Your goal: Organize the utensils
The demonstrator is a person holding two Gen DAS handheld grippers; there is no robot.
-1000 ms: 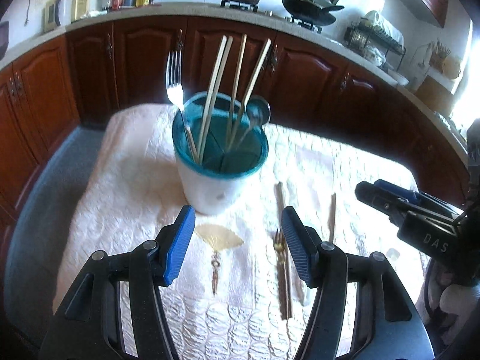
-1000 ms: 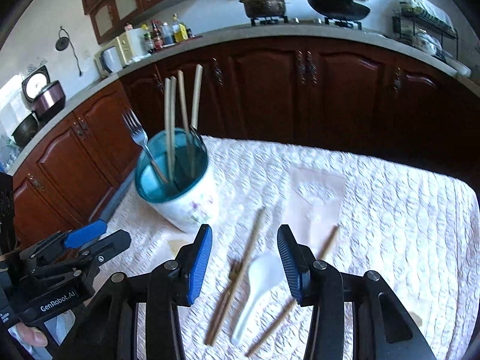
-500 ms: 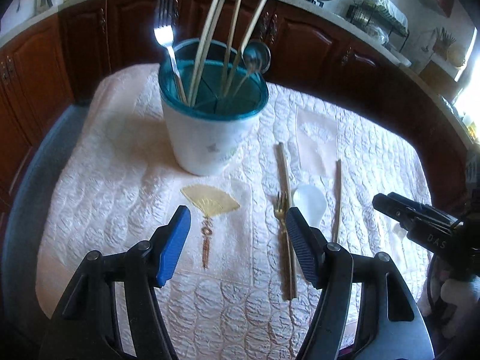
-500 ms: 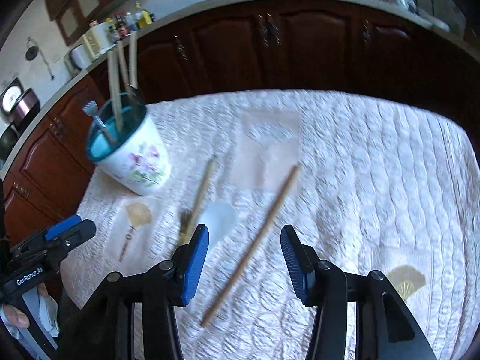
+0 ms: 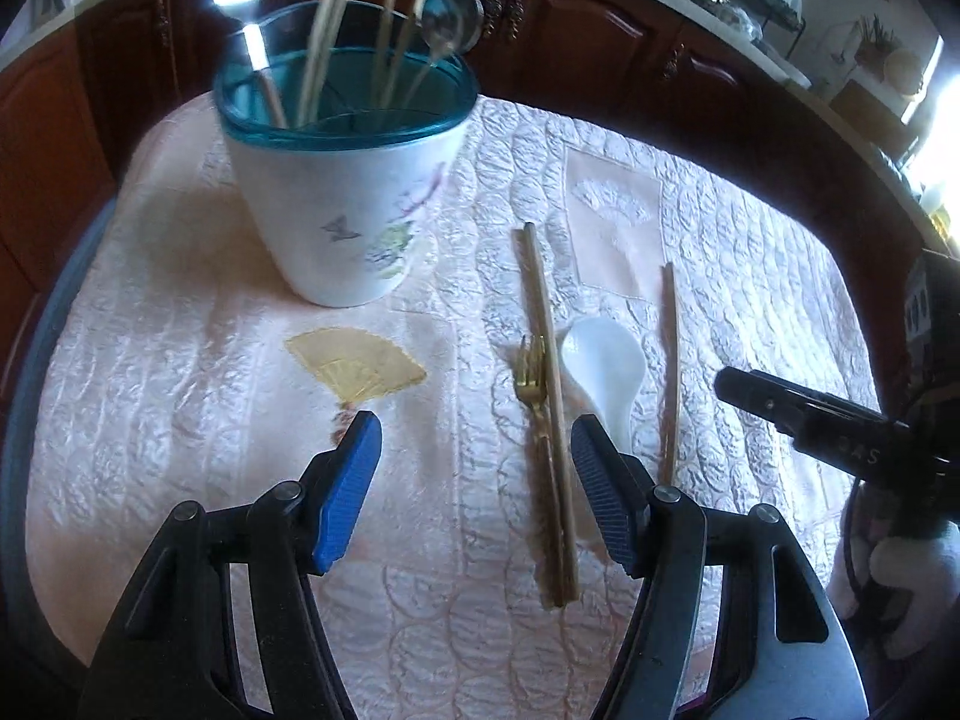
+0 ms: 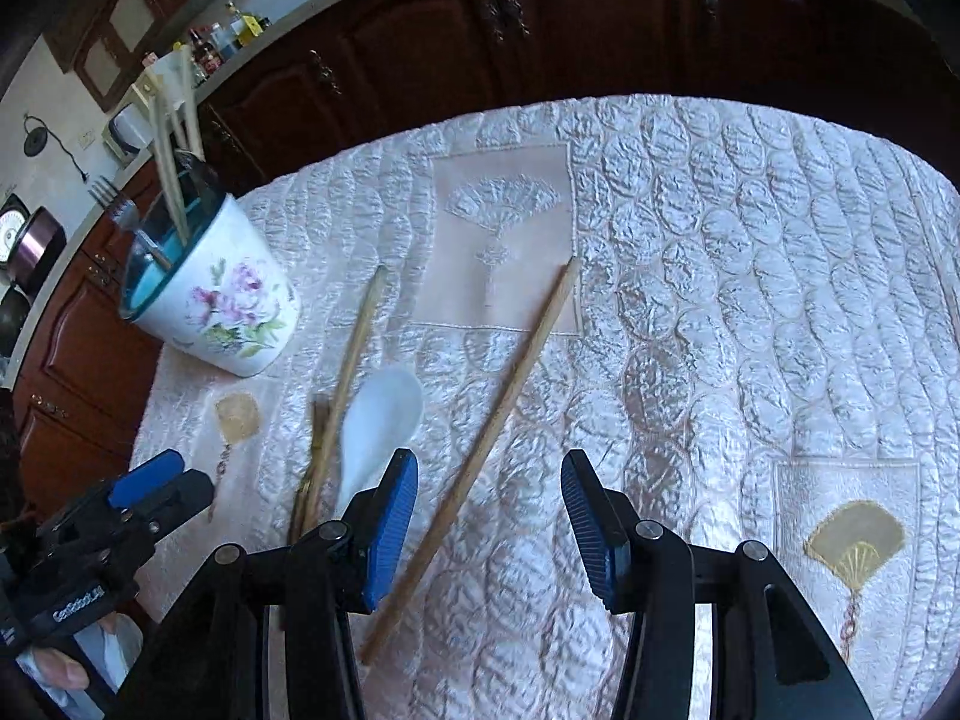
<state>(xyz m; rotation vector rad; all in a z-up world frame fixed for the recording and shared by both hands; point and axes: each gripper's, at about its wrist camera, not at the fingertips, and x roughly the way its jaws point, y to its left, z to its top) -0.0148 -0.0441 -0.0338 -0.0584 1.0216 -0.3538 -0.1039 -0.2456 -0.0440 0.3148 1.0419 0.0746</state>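
A white floral utensil holder [image 5: 345,198] with a teal rim stands on the quilted cloth and holds a fork, a spoon and several chopsticks; it also shows in the right wrist view [image 6: 210,294]. On the cloth lie a gold fork [image 5: 534,384], a chopstick [image 5: 543,360] beside it, a white ceramic spoon [image 5: 603,369] and a second chopstick [image 5: 671,360]. My left gripper [image 5: 474,486] is open and empty, above the cloth just left of the gold fork. My right gripper [image 6: 489,522] is open and empty over the second chopstick [image 6: 480,456], right of the white spoon [image 6: 378,426].
The table has a pale quilted cloth [image 6: 720,300] with embroidered fan patches [image 5: 354,363]. Dark wooden kitchen cabinets [image 6: 540,18] run behind the table. Each gripper shows at the edge of the other's view.
Both grippers have dropped lower and closer to the cloth. The right gripper has swung right, from over the white spoon to over the second chopstick. Both stay open.
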